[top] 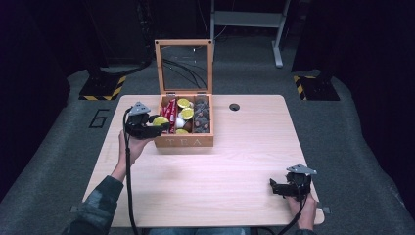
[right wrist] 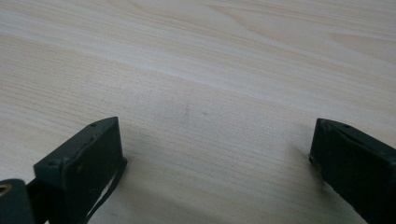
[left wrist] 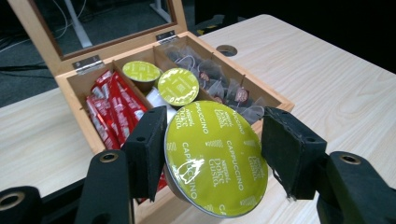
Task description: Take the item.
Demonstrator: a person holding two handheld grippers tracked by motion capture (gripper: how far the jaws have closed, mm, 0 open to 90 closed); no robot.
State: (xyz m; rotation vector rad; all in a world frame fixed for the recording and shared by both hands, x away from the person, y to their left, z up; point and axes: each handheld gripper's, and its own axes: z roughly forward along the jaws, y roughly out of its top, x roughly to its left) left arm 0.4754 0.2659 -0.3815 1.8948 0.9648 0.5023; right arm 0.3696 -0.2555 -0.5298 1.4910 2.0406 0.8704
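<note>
My left tool [left wrist: 212, 156] pinches a capsule [left wrist: 215, 161] by its rim; it could slip onto the desk [left wrist: 336, 79]. My right tool [right wrist: 215, 154] gapes, empty.

A round coffee capsule [left wrist: 215, 163] with a lime-green foil lid carries white "Cappuccino" lettering, set between matte black gripper jaws. Behind it, an open honey-brown wooden tea box [left wrist: 80, 83] holds glossy red sachets [left wrist: 114, 105] with white print, more green-topped capsules [left wrist: 178, 86] and dark translucent pouches [left wrist: 219, 84]. The pale wooden table [right wrist: 196, 74] shows fine beige grain.
</note>
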